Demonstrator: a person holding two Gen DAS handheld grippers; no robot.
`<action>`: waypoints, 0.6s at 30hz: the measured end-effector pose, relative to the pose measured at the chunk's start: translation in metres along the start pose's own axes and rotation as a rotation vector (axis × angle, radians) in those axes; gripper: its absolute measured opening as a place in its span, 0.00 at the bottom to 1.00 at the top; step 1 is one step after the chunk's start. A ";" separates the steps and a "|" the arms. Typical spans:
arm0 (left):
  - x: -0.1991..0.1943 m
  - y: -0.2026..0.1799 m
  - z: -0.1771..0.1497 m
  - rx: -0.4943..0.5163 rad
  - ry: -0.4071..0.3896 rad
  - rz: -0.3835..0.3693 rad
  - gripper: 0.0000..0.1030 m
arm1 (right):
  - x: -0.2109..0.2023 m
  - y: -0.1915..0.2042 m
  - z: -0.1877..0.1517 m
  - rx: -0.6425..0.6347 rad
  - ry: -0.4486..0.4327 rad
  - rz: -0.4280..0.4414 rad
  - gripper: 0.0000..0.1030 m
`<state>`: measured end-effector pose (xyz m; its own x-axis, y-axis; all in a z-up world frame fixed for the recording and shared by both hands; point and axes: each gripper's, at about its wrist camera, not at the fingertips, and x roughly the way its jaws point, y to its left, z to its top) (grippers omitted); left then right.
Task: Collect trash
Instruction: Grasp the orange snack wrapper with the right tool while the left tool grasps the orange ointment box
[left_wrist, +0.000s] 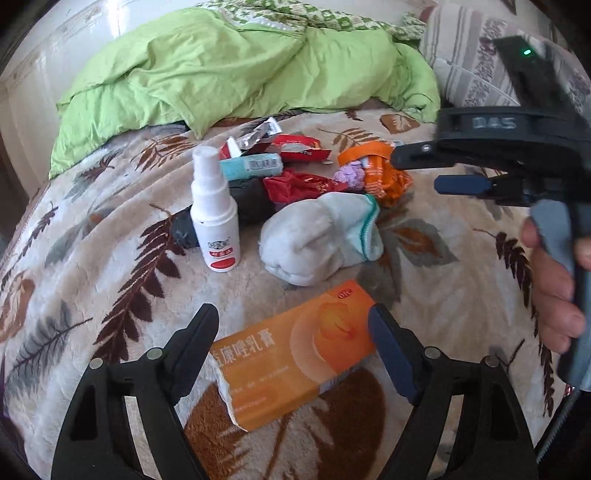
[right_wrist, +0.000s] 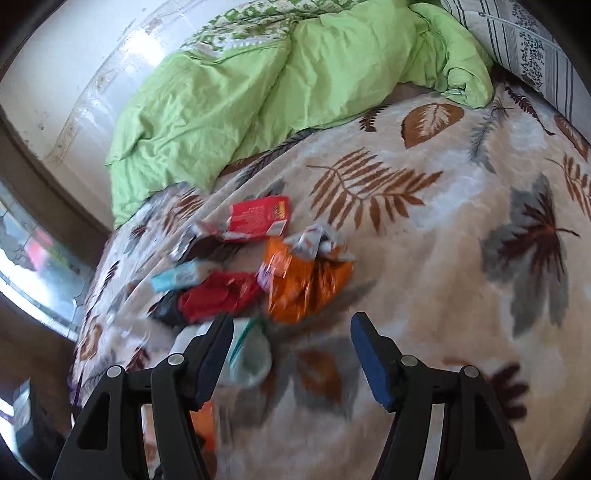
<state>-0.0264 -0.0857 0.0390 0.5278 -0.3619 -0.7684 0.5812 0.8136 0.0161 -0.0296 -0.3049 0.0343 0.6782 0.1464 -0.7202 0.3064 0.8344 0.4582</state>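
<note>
Two hand-held grippers: both released, grasping nothing.
Left hand-held gripper (left_wrist: 295, 325): straddled orange box (left_wrist: 291, 354).
Right hand-held gripper (right_wrist: 291, 332): wrappers (right_wrist: 303, 280) at 12 o'clock, on bed (right_wrist: 443, 258).

White letters "DAS" on the black right gripper (left_wrist: 413, 171), Chinese characters "康唑乳膏" on the orange medicine box (left_wrist: 295, 354), spray bottle (left_wrist: 214, 210) label unreadable

Spray bottle (left_wrist: 215, 218) and sock (left_wrist: 317, 240) crowd the wrappers (left_wrist: 303, 184) — blanket (right_wrist: 424, 277) rightward open.
</note>
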 end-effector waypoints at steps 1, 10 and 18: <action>0.002 0.003 0.001 -0.013 0.002 -0.006 0.82 | 0.007 -0.001 0.004 0.005 0.004 -0.009 0.67; 0.001 0.004 -0.001 -0.009 -0.001 -0.032 0.83 | 0.043 -0.010 0.011 0.040 0.034 -0.017 0.40; -0.005 -0.005 -0.006 0.048 -0.015 -0.016 0.83 | -0.017 0.005 -0.004 -0.066 -0.086 -0.049 0.40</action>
<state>-0.0356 -0.0856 0.0388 0.5273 -0.3819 -0.7591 0.6187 0.7849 0.0349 -0.0421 -0.3009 0.0472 0.7193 0.0602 -0.6921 0.2984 0.8729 0.3860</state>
